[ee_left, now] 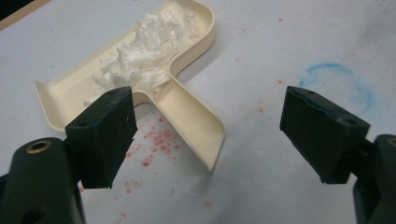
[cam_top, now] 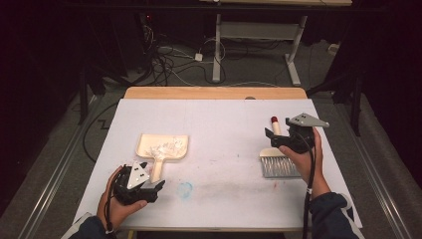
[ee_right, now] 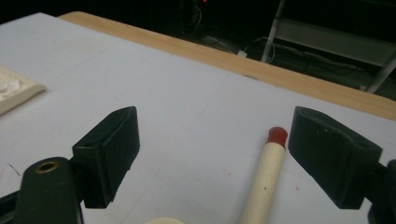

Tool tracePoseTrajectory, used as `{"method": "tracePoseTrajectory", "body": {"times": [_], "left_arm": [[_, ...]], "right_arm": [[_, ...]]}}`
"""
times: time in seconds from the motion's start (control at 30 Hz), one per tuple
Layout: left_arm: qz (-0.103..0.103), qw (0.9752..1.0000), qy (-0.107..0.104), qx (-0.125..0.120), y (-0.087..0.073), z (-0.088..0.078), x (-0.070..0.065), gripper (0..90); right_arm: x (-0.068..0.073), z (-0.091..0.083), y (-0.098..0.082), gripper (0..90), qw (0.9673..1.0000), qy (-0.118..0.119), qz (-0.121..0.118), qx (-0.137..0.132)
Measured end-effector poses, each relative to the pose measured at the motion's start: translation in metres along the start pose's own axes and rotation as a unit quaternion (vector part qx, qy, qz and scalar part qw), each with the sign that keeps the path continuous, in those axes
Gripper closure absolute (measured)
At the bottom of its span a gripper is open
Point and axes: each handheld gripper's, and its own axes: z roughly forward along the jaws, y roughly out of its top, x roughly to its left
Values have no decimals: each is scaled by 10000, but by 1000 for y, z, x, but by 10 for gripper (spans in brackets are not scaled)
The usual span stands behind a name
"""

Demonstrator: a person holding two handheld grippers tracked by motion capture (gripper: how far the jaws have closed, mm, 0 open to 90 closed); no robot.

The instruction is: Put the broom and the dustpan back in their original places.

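Both grippers stand open-jawed: the left gripper (cam_top: pixel 149 187) just behind the dustpan (cam_top: pixel 162 147) handle, the right gripper (cam_top: pixel 280 135) over the brush (cam_top: pixel 277 158), right of the dustpan. Both should withdraw gently, without nudging the dustpan's paper scraps (ee_left: pixel 140 51).

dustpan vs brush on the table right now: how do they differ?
The dustpan lies near the left gripper and holds white crumpled scraps; the brush lies by the right gripper and carries nothing. The dustpan's handle is plain cream; the brush's ends in a red tip. Both are cream, and neither is gripped.
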Motion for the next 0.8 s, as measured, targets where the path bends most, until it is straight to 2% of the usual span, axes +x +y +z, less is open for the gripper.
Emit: {"method": "tracePoseTrajectory", "body": {"times": [0.07, 0.27, 0.4, 0.47, 0.8], "left_arm": [[41, 10000, -9, -15, 0, 0, -1, 181], [138, 9998, -20, -112, 0, 0, -2, 180], [221, 9995, -45, -215, 1, -2, -4, 180], [249, 9994, -29, -231, 1, -2, -5, 180], [344, 9992, -26, -190, 1, -2, -7, 180]], "right_arm": [[2, -2, 1, 177, 9999, 64, 12, -80], [15, -9, 4, 183, 9995, 173, -188, -191], [20, -14, 6, 185, 9993, 165, -244, -233], [23, -16, 6, 188, 9992, 124, -290, -238], [33, -27, 6, 188, 9982, 211, -486, -274]]}}
